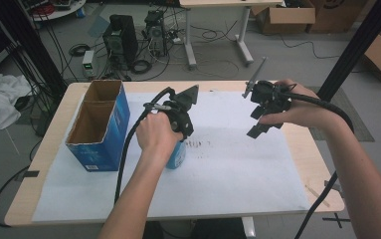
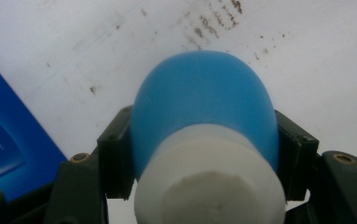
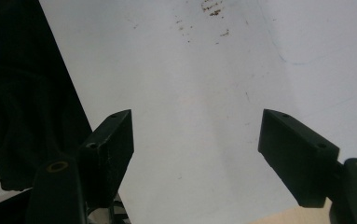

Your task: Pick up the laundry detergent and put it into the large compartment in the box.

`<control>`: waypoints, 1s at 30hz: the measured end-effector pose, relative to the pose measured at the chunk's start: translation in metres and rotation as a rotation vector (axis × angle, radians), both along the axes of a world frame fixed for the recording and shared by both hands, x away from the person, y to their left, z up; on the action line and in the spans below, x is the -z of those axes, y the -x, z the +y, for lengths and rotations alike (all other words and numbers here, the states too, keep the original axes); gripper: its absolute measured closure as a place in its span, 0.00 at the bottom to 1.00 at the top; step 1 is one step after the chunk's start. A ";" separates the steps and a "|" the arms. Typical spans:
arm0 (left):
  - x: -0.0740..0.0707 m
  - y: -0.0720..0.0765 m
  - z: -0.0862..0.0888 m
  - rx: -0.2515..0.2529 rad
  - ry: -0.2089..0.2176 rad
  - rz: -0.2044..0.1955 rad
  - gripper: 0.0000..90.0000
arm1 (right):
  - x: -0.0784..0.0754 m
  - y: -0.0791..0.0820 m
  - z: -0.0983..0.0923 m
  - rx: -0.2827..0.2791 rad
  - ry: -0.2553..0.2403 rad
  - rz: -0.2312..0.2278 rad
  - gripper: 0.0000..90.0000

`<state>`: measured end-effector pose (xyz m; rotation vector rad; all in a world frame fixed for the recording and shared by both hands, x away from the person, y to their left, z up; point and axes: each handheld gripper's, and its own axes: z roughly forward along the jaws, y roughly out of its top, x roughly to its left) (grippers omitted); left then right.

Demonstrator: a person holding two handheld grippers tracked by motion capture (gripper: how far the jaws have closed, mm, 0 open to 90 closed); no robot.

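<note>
left tongs [image 2: 204, 154]: clenched on the blue bottle [image 2: 204, 107], one black jaw on each side of its body; seen from above [image 1: 180, 142] just right of the blue box, gripped in the person's left hand [image 1: 155, 134]
blue bottle: blue body, white cap [image 2: 209, 182] facing the left gripper camera; in high view [image 1: 177, 155] the bottle stands on the white sheet, just right of the blue box, mostly hidden under the hand
right tongs [image 3: 197, 154]: released, jaws wide apart, nothing between them; in high view [image 1: 260, 122] held above the sheet, well right of the blue box, in the person's right hand [image 1: 302, 107]
blue box [image 1: 100, 124]: open-top cardboard carton, two compartments, brown inside, both look empty; stands on the left part of the surface; a blue side also shows in left gripper view [image 2: 8, 144]
white sheet [image 1: 238, 169]: covers most of the surface [image 1: 48, 149], runs right from under the blue box
brown specks [image 1: 198, 144]: on the sheet right of the bottle, farther from the blue box; also in left gripper view [image 2: 213, 18] and right gripper view [image 3: 211, 9]
cables [image 1: 128, 149]: black, trail from each gripper toward the person
</note>
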<state>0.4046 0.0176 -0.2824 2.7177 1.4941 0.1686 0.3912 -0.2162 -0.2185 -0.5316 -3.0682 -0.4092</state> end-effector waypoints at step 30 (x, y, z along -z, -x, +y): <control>-0.109 0.008 0.054 0.151 0.049 -0.010 0.42 | 0.004 -0.005 0.010 -0.014 0.003 0.009 0.30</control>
